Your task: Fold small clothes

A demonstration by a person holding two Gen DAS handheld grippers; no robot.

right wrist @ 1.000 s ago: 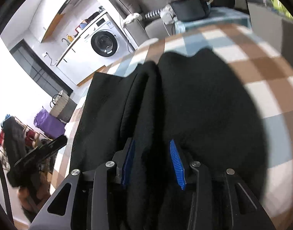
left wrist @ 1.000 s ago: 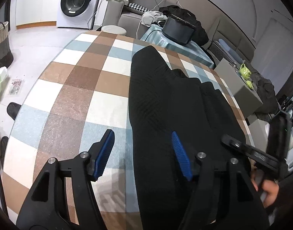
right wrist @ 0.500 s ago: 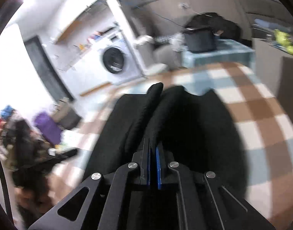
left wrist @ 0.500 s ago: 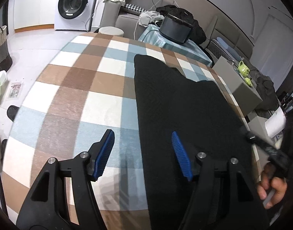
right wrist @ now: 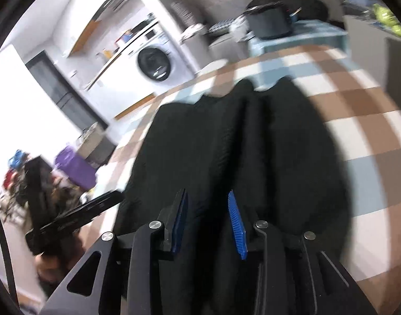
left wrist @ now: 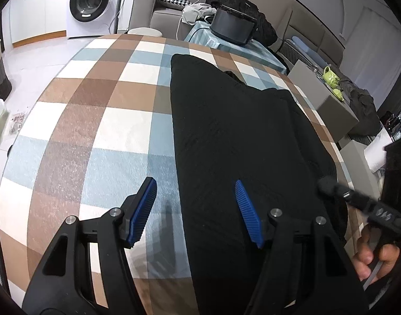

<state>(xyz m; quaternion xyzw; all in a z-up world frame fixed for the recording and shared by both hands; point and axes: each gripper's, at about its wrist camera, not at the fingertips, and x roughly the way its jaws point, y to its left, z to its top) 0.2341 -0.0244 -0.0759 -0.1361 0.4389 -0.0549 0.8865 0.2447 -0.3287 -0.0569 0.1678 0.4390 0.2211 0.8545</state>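
Observation:
A black knitted garment [left wrist: 234, 136] lies lengthwise on the checked tablecloth [left wrist: 100, 120], folded into a long strip. My left gripper [left wrist: 195, 204] is open and empty, hovering over the garment's left edge near the table's front. The right gripper shows in the left wrist view [left wrist: 358, 204] at the garment's right side, held by a hand. In the right wrist view my right gripper [right wrist: 208, 218] is open, just above a raised fold of the garment [right wrist: 242, 144]. The right wrist view is blurred.
A black pot [left wrist: 233, 27] stands on a blue-clothed side table beyond the table. A grey box [left wrist: 329, 102] with green cups stands at the right. A washing machine [left wrist: 92, 2] and sofa are at the back. A paper roll [left wrist: 376, 152] is at the right.
My right gripper shut on the garment's fold half a second ago and has now opened again. The garment lies flatter and straighter. My left gripper has stayed open and moved slightly.

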